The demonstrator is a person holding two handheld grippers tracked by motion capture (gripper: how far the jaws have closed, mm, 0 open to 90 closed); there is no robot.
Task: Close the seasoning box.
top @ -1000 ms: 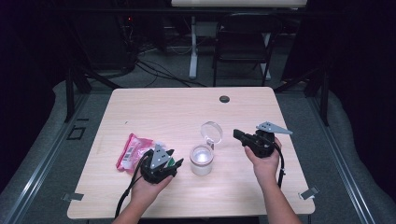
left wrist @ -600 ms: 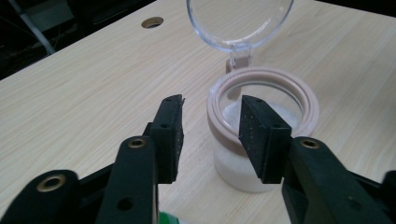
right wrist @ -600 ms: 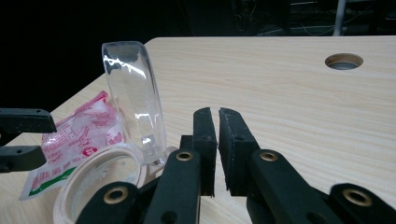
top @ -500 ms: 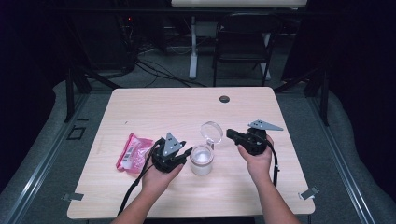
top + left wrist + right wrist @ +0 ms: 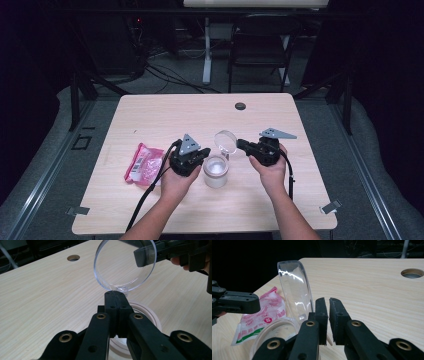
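A clear jar [image 5: 215, 171] stands mid-table with its round hinged lid [image 5: 226, 141] swung up on edge. My left gripper [image 5: 204, 155] is at the jar's left side; its jaws have just closed and meet over the pale rim [image 5: 150, 315] with nothing between them [image 5: 116, 296]. The lid [image 5: 120, 265] rises just beyond them. My right gripper [image 5: 241, 144] comes in from the right, its tips beside the lid [image 5: 294, 290]. Its jaws [image 5: 327, 302] have just been opening and stand a sliver apart, with nothing visible between them.
A pink packet [image 5: 144, 162] lies flat left of the jar, beside my left hand. A round cable hole [image 5: 240, 106] sits near the table's far edge. A chair [image 5: 260, 45] and cables are on the floor beyond the table.
My left gripper has moved right, from beside the pink packet up to the jar, and its jaws have shut. My right gripper has shifted left to the lid.
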